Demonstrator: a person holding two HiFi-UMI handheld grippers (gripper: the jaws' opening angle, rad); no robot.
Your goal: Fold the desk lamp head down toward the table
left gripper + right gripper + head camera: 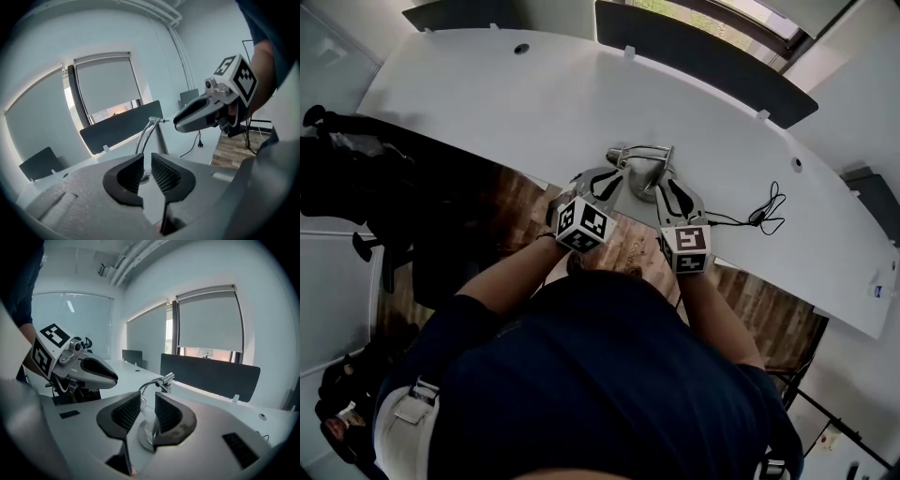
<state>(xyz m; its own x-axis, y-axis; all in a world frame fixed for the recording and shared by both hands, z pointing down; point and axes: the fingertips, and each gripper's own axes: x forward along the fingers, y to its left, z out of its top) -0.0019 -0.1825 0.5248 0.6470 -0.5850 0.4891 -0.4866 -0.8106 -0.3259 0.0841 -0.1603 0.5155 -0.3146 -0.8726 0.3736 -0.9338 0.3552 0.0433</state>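
Observation:
A silver desk lamp point(639, 172) stands at the near edge of the white table point(516, 94), its bent arm point(152, 383) and round base point(146, 433) showing past my right jaws. My left gripper point(596, 182) hovers just left of the lamp, my right gripper point(679, 192) just right of it. In the left gripper view the jaws point(147, 161) stand a narrow gap apart with nothing between them, and the lamp arm point(146, 133) is farther off. The right gripper point(147, 405) is open, and the lamp stem shows through the gap, untouched as far as I can see.
The lamp's black cable point(764, 214) lies coiled on the table to the right. A dark partition point(703, 56) runs along the table's far edge. Dark chairs and gear point(347, 169) stand left of me over the wooden floor point(769, 300).

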